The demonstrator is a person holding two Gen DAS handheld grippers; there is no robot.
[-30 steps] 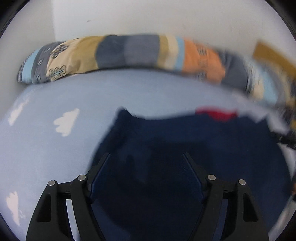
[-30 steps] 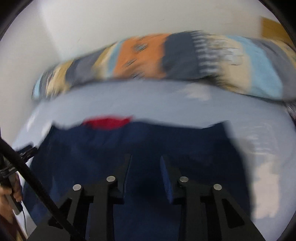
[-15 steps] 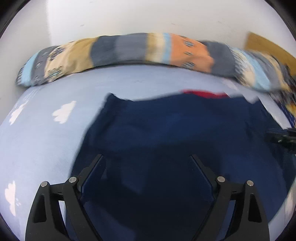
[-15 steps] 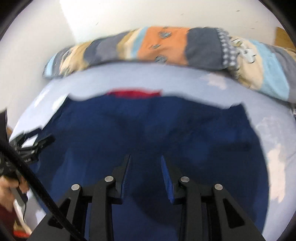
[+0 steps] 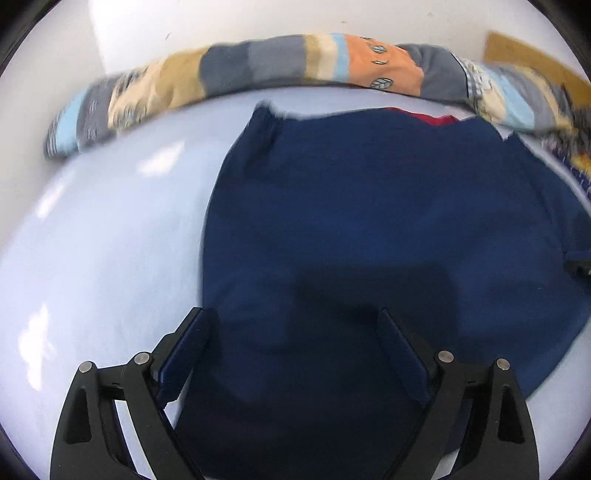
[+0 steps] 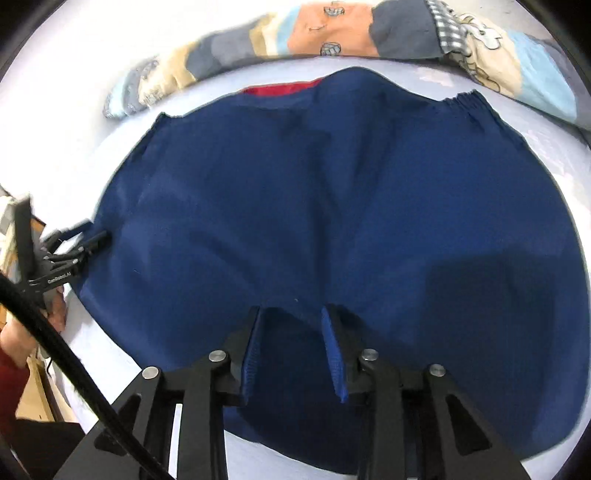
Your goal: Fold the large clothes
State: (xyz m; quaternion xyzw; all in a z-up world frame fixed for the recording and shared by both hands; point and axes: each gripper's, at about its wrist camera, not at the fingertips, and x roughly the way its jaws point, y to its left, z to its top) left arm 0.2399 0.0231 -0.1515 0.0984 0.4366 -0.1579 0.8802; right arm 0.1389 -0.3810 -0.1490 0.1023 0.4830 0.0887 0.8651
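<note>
The jaws of the left gripper (image 5: 291, 325) stand spread wide, with nothing pinched between them; the navy garment (image 5: 369, 206) lies flat beneath and beyond them, its left edge running up just inside the left finger (image 5: 184, 347). The right finger of that gripper sits over the dark cloth, in the shadow the tool casts.

The jaws of the right gripper (image 6: 291, 321) stand much closer together. A ridge of the navy garment (image 6: 332, 192) rises between the two blue pads (image 6: 330, 350), and the cloth looks gathered there, but whether the pads press on it or merely flank it cannot be told from this view.

The garment is spread across a pale blue bedsheet (image 5: 103, 229) printed with white clouds. Its far edge carries a red lining (image 6: 284, 88) at the middle and a gathered, elastic-looking hem (image 6: 465, 101) toward the right. Beyond it, along the white wall (image 5: 229, 18), lies a long patchwork bolster (image 5: 258, 66) in grey, tan, orange and light blue.

In the right wrist view the left gripper (image 6: 79, 240) appears at the garment's left edge, its tips at the cloth, with a hand (image 6: 22, 332) behind it and a black cable (image 6: 74, 369) crossing the lower left corner.
</note>
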